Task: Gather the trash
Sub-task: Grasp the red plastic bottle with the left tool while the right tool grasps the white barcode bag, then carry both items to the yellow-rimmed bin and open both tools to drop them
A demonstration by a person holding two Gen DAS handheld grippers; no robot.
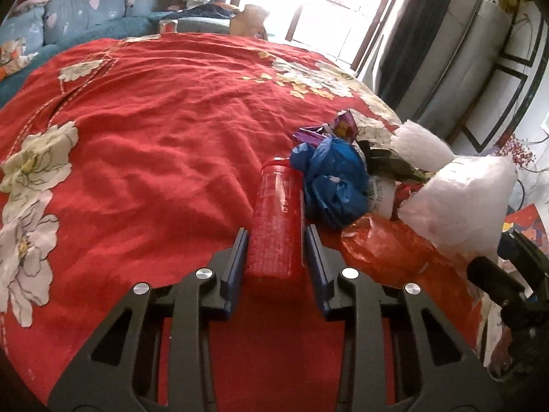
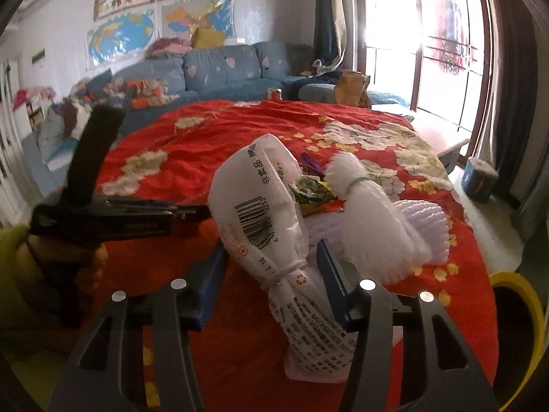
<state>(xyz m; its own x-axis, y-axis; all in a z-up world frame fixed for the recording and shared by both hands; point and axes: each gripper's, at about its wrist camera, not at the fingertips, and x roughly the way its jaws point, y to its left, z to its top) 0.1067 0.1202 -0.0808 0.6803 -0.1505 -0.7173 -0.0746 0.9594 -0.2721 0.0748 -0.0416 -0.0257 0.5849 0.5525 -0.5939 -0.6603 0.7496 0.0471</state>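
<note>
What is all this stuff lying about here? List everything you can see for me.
Plastic bottle: one, clear with a red look, lying on the cloth between the left tool's fingers.
Blue plastic bag: one, crumpled, right of the bottle.
Orange plastic bag: one, near the cloth's edge.
White printed bag: one, with barcode, tied at the neck, between the right tool's fingers.
White foam netting: a bundle or two, right of the printed bag.
Purple wrapper: one, behind the blue bag.
Red floral cloth: one, covering the table.
Blue sofa: one, behind the table.
Wall maps: two, above the sofa.
Left tool: black, fingers astride the bottle.
Right tool: black, fingers astride the printed bag.
</note>
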